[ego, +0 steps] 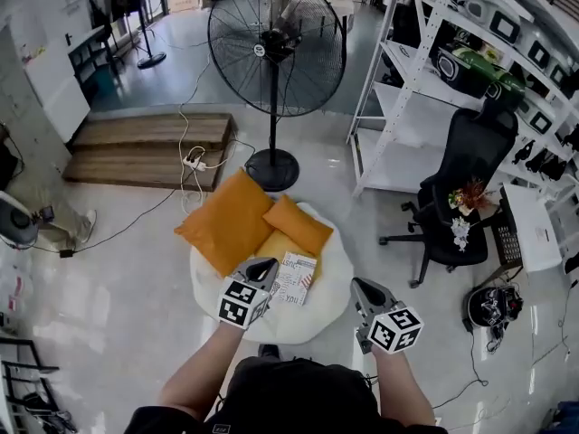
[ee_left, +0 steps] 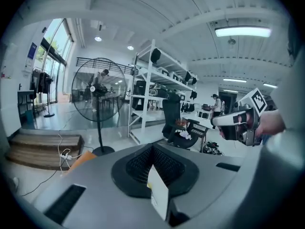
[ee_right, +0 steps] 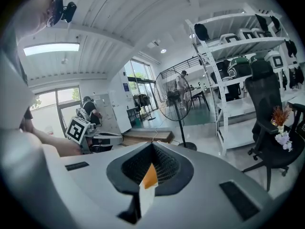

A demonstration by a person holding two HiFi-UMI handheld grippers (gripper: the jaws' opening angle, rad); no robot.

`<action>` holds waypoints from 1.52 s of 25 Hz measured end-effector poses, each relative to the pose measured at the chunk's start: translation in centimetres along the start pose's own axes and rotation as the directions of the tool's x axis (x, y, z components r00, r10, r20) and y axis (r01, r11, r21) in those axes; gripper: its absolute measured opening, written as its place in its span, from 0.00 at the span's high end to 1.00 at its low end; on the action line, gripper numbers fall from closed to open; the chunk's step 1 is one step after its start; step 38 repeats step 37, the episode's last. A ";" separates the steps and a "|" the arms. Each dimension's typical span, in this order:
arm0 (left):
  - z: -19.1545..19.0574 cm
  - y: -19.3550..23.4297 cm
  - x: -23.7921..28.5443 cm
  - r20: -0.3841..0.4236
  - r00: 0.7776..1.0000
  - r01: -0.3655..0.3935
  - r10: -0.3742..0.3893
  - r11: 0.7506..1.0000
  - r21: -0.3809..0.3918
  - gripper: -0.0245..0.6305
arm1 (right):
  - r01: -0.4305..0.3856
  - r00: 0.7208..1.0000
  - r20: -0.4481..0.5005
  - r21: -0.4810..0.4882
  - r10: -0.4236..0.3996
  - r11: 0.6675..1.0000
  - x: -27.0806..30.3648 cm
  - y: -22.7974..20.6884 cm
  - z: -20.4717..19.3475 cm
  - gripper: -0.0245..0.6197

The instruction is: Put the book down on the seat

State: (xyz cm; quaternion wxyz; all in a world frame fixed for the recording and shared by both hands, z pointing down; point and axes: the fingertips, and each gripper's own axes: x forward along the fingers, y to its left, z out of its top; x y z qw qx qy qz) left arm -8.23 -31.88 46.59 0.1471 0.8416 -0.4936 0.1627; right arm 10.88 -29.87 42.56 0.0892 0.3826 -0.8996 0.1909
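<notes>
While the left gripper (ego: 263,268) and the right gripper (ego: 361,286) hang over the near side of the white seat (ego: 327,304), each with jaws pressed together on nothing, the book (ego: 297,278) lies flat on that seat against the orange cushions (ego: 231,220), just beside the left gripper's tip

Book (ego: 296,278) lies on seat (ego: 333,304) (cushions (ego: 231,221) just behind).

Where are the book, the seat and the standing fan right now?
book (ego: 297,278), head view, middle of its patterned cover.
seat (ego: 326,298), head view, bare white cushion right of the book.
fan (ego: 271,45), head view, hub at the middle of its wire cage.
</notes>
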 end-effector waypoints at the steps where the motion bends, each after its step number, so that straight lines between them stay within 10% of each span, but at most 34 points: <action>1: 0.3 -0.6 -0.1 0.001 1.000 -0.012 0.012 1.000 -0.005 0.96 | -0.007 1.000 0.010 -0.002 0.007 1.000 -0.8 -0.4 0.5 0.95; 20: 5.5 -19.9 -1.6 0.097 0.989 -0.111 0.115 0.993 -0.047 0.96 | -0.070 0.991 0.112 -0.057 0.076 0.996 -21.2 -9.6 2.6 0.95; 38: 8.9 -18.2 -8.1 0.189 0.970 -0.153 0.154 0.988 -0.018 0.96 | -0.124 0.972 0.187 -0.122 0.145 0.985 -19.5 -3.6 6.5 0.95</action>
